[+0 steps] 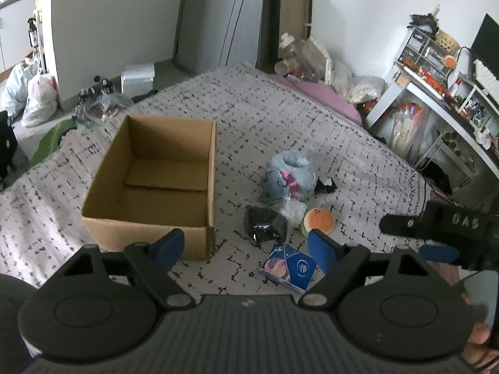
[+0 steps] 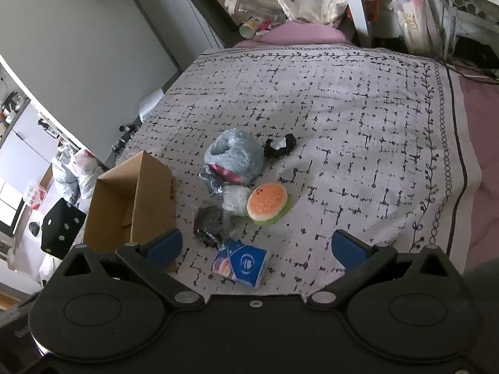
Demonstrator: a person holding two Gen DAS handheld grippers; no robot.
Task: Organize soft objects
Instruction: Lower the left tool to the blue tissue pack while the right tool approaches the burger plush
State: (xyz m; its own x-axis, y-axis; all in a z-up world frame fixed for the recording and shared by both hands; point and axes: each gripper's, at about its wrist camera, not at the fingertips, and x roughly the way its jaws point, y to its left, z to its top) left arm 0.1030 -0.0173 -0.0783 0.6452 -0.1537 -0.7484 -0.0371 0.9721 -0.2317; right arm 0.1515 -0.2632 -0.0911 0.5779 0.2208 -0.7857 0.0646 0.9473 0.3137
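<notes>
Both my claws hang spread wide and empty: left gripper (image 1: 246, 244), right gripper (image 2: 255, 246). Just beyond, low center of both frames, lies the blue tissue pack (image 2: 240, 263); behind it the black bundle (image 2: 209, 222), burger plush (image 2: 266, 201) and blue plush (image 2: 234, 155). Left of these stands the cardboard box (image 1: 149, 184) on the bedspread (image 2: 358, 131).

matt brown cardboard box (image 1: 149, 184); woven cloth bedspread (image 2: 343, 118), slightly rough; fuzzy blue plush toy (image 2: 232, 155); soft plush burger (image 2: 266, 201); glossy tissue pack (image 2: 240, 263); crinkly shiny black bag (image 1: 265, 222); matt black plastic grippers.
</notes>
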